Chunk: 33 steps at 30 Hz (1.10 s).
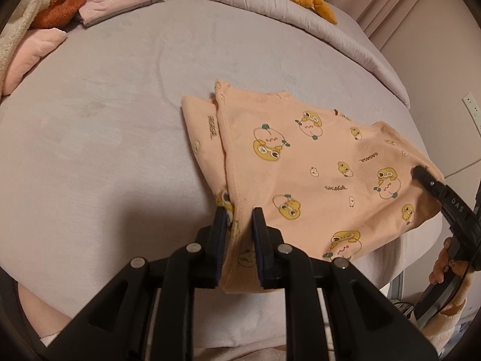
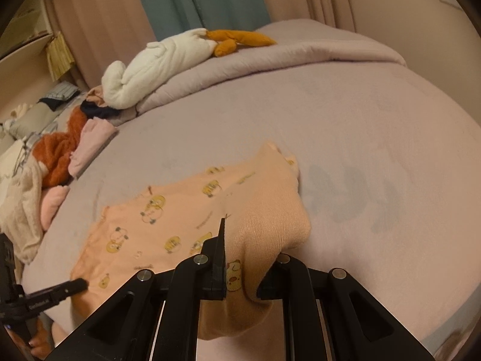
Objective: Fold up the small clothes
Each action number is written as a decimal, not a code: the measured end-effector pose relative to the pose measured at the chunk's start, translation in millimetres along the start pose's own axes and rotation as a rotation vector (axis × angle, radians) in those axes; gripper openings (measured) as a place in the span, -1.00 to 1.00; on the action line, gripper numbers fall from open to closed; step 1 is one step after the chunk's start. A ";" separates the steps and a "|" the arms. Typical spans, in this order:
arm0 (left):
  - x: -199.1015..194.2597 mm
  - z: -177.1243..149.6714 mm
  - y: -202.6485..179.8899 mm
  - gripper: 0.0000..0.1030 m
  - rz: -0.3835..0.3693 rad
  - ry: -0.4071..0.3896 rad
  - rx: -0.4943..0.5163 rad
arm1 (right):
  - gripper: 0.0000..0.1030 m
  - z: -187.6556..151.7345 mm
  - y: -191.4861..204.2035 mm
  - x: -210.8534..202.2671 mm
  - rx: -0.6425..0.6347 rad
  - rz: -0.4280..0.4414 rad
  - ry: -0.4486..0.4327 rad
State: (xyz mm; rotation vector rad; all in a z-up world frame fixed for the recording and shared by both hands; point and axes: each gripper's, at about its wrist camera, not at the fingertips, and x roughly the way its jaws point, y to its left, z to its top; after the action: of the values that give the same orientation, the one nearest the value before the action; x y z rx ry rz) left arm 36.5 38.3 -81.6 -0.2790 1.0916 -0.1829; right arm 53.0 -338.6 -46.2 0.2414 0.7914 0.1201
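— What's she got hold of there?

— A small peach cotton garment printed with yellow cartoon ducks [image 1: 315, 162], lying toward the near edge of the bed with the mauve sheet [image 1: 120, 120]. The left gripper [image 1: 239, 225] has its fingers [image 1: 221, 228] closed down to a narrow gap on the near hem, with bunched cloth pinched between them. The right gripper [image 2: 249, 258] grips the other near corner the same way; the fabric drapes over one finger, so only the other shows fully, but the cloth is clearly clamped.

— So which step is this?

— I'd say a fold is in hand: both near corners are lifted off the sheet, while the far part of the garment lies flat. One side already looks doubled, a second layer peeking out along its left edge.

— And next?

— Probably carrying both corners forward together, level with each other, toward the far hem, then letting go once the edges line up. If one hand leads, the fold will skew.

— Anything in the way?

— No. The heap of rust, pink and cream clothes [image 1: 60, 3] sits at the far left corner, and the white plush goose with orange feet [image 2: 168, 63] is on the rolled duvet, well apart.
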 end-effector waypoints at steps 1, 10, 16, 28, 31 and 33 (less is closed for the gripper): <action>-3.0 0.2 1.5 -0.68 0.009 -0.011 -0.003 | -0.72 1.6 3.7 -1.1 -0.012 0.006 -0.007; -27.0 -0.2 28.6 -0.63 0.049 -0.081 -0.059 | -0.72 10.6 47.3 -6.4 -0.139 0.084 -0.044; -31.9 -1.3 40.9 -0.62 0.066 -0.085 -0.090 | -0.72 9.0 79.4 -3.8 -0.236 0.153 -0.030; -30.0 -1.4 49.1 -0.62 0.071 -0.067 -0.118 | -0.72 -28.4 130.7 31.9 -0.391 0.266 0.147; -28.4 -1.7 48.6 -0.61 0.066 -0.061 -0.116 | -0.72 -38.5 136.8 41.8 -0.412 0.267 0.195; -27.6 -1.7 47.9 -0.61 0.065 -0.057 -0.118 | -0.72 -45.3 138.4 49.3 -0.419 0.261 0.229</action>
State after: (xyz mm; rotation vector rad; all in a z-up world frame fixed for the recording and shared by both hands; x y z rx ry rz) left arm 23.0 91.3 -73.9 -0.3515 1.0547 -0.0525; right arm 52.8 -187.6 -75.0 -0.0702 0.9386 0.5612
